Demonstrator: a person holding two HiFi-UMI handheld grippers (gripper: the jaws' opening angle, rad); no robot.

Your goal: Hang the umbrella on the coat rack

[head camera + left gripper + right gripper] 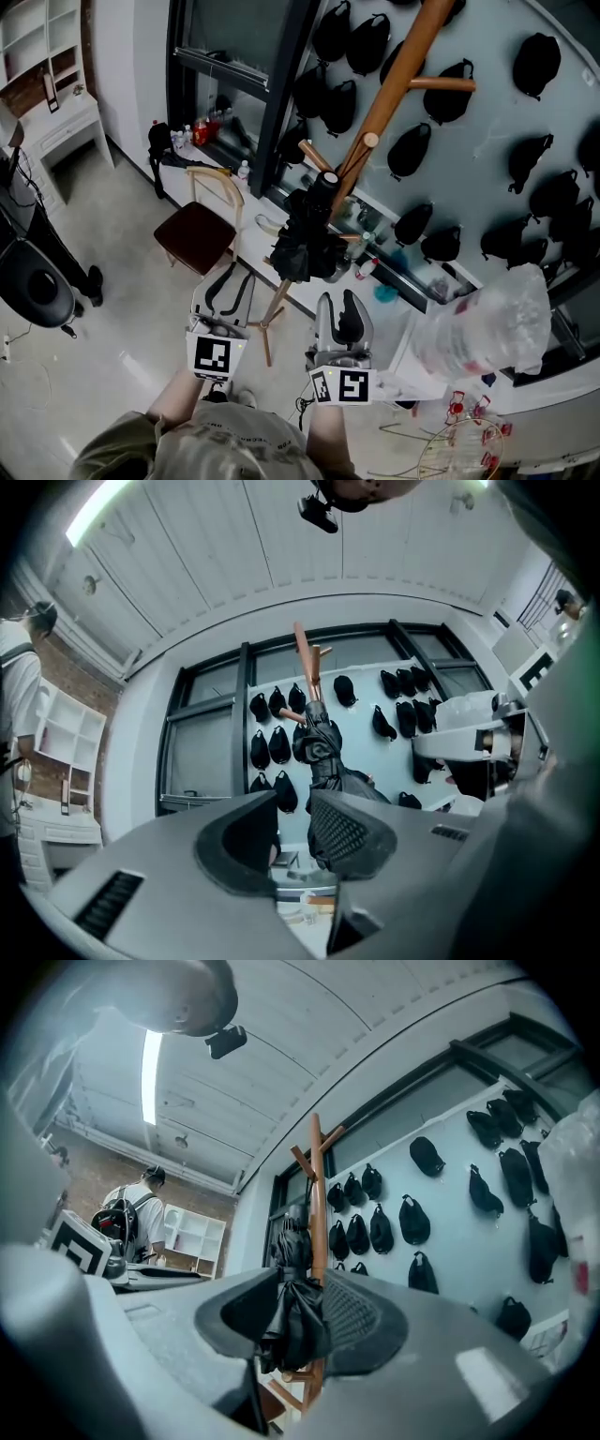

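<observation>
Black folded umbrella (309, 234) hanging from peg on wooden coat rack (405, 66), left gripper (228, 286) lower left of it, jaws slightly apart and empty, right gripper (337, 305) just below umbrella, jaws apart, gripping nothing, clear of fabric

Black umbrella (309, 239), folded with loose bunched cloth, hangs handle-up on the coat rack (398, 80), at the pole's 9 o'clock side; the brown wooden rack stands, slanting toward 1 o'clock in the head view.
</observation>
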